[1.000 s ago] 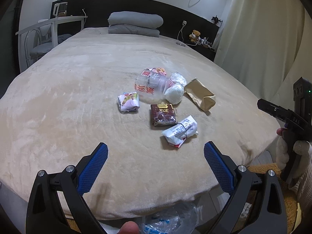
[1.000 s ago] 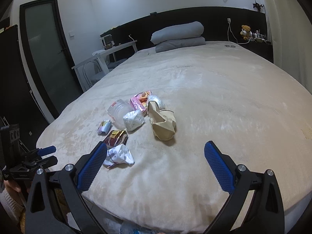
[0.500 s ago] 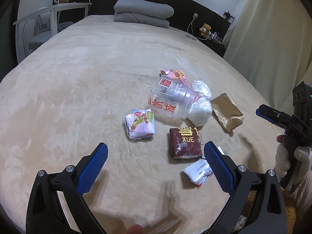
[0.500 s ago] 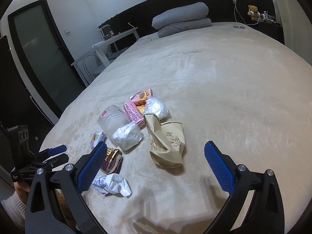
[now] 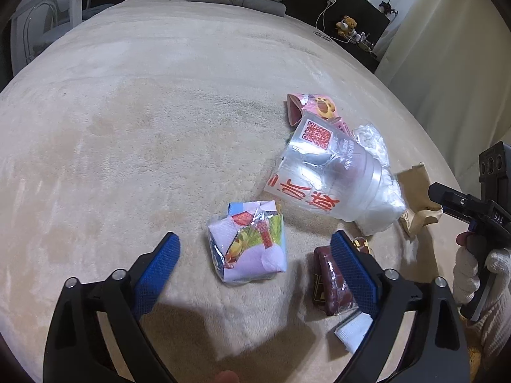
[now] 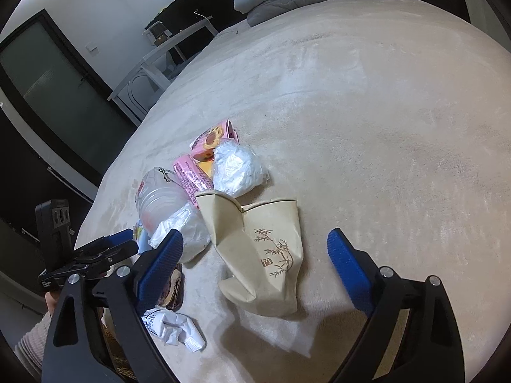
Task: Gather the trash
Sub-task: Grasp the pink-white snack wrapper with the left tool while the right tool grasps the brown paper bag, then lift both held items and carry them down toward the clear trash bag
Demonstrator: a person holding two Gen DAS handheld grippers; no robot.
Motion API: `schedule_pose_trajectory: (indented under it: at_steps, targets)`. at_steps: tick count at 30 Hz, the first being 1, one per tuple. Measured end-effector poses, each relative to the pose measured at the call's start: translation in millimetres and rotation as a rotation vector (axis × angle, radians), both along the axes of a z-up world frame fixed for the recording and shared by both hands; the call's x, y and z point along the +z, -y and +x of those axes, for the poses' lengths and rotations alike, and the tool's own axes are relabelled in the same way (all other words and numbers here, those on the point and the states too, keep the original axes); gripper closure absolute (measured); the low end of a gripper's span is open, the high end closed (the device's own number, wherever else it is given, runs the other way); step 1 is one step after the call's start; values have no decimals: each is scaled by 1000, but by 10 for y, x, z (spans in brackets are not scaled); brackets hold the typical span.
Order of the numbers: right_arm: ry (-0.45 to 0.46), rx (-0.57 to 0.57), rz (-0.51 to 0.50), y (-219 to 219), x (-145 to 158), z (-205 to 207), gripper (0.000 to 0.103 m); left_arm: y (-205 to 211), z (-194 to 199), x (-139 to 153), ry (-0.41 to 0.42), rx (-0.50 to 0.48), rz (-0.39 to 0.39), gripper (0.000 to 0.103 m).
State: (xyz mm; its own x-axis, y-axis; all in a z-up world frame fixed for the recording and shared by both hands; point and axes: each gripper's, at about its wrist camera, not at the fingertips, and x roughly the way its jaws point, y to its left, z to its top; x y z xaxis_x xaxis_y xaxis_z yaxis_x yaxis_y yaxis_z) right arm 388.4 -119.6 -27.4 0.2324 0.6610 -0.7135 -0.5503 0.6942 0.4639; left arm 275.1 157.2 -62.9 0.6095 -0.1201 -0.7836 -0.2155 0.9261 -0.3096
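The left gripper (image 5: 252, 268), blue pads apart and closing, straddles a crumpled colourful foil snack wrapper (image 5: 247, 244) without touching it. The right gripper (image 6: 255, 255), jaws likewise apart and closing, frames a flattened beige paper bag (image 6: 262, 252), pads clear of it. Both lie with a clear plastic cup (image 5: 322, 178) near the beige-blanketed bed's (image 5: 143, 111) near edge.

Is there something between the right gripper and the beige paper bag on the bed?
Nothing visible. The right gripper, jaws closing, frames the paper bag with no pad touching it yet. A white plastic wad lies against the bag's left side by the left pad, not in the path.
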Motion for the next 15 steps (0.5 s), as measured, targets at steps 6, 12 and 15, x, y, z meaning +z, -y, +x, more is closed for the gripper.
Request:
schedule_pose_trajectory:
  at_steps: [6,12,15]
  targets:
    - [-75,5,-21,-19,-154,10,43,-38,59,-58,-20,22,38,42]
    - [-86,-12,-34,66,-154,-9,57,-60,-37,-7,6,14,57,57]
    - [-80,-17,-31,112,-138,-44,57,-27,-109,37,24,9,69,57]
